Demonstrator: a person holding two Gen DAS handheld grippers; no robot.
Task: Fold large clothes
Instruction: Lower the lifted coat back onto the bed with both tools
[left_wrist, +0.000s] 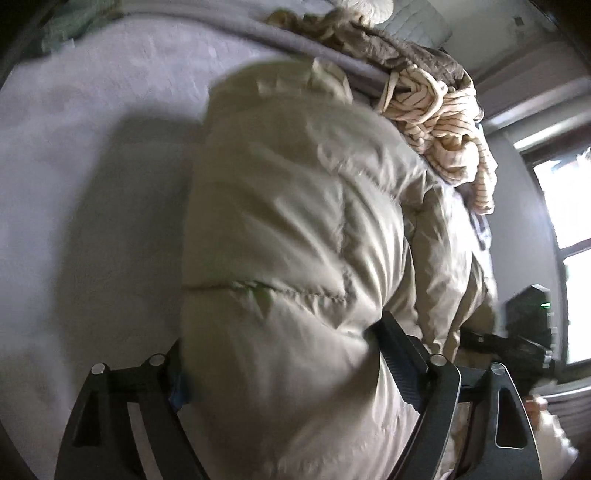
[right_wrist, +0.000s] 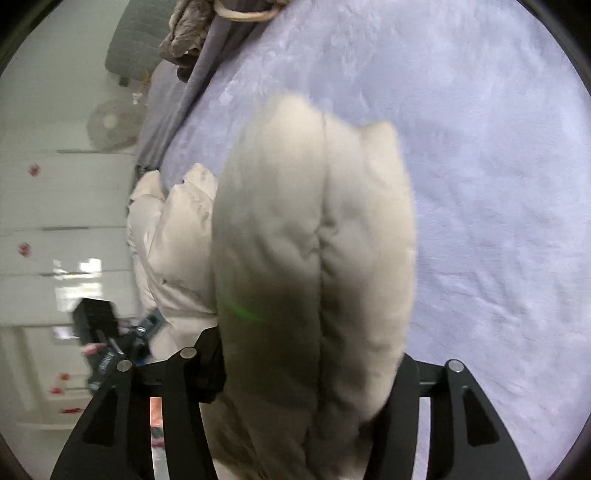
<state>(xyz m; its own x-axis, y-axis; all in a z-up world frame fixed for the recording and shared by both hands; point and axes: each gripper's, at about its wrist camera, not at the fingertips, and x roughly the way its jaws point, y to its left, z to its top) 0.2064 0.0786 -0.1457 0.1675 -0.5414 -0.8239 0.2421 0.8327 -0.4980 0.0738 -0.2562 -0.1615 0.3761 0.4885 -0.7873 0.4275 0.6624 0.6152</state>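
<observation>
Cream puffer jacket (left_wrist: 295, 229) lies on the lilac fleece blanket (left_wrist: 92, 166), a thick bunched fold of it filling the space between both tools. Left gripper (left_wrist: 280, 354) jaws stand wide, padding between them; whether the pads press it, cannot tell (left finger hidden behind fabric). Right gripper (right_wrist: 310, 354) jaws at medium width around another puffy fold (right_wrist: 314, 229), fabric bulging past both fingers; squeeze also unclear. Beyond the jacket, at its far end, a striped cream garment (left_wrist: 443, 122) heaped on brown quilted cloth (left_wrist: 417, 55). Beside the jacket, a window (left_wrist: 565, 206); white cabinets (right_wrist: 66, 206) on its other side.
</observation>
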